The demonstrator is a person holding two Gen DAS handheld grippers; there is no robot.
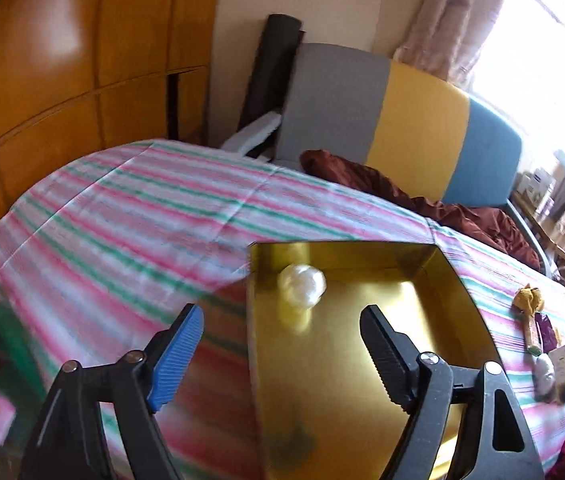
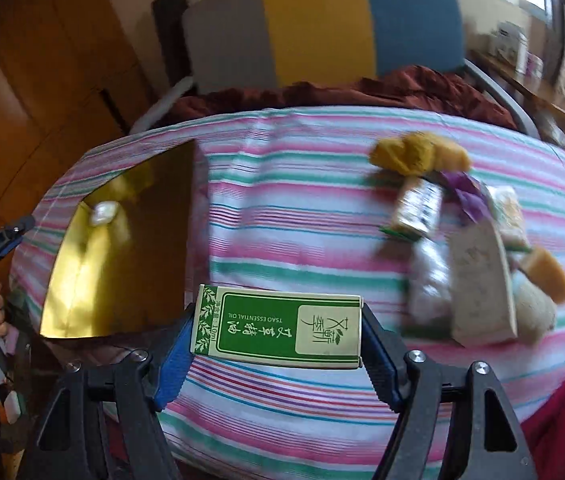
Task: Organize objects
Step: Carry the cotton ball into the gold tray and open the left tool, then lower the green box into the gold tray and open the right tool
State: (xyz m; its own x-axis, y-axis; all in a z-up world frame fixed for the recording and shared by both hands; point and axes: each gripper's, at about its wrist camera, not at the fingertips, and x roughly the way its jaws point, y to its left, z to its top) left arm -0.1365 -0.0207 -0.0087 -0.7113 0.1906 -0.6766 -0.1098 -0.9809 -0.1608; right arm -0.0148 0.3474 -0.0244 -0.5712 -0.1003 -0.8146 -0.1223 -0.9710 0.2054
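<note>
Pinching flat green cardboard box [image 2: 276, 328], right tongs [image 2: 276, 354], left tongs [image 1: 282, 344] spread, glossy gold tray [image 1: 470, 300], crinkly white ball [image 1: 301, 283].

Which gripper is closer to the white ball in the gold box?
Left. The left gripper hangs open above the gold box holding the white ball; the right gripper is off beside it.

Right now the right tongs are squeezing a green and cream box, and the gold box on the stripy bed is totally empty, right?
Not quite. The gold box isn't empty: a small white ball lies inside it, as the left wrist view shows. The rest is right: the right tongs hold the green and cream box, and the gold box sits on the stripy bed.
</note>
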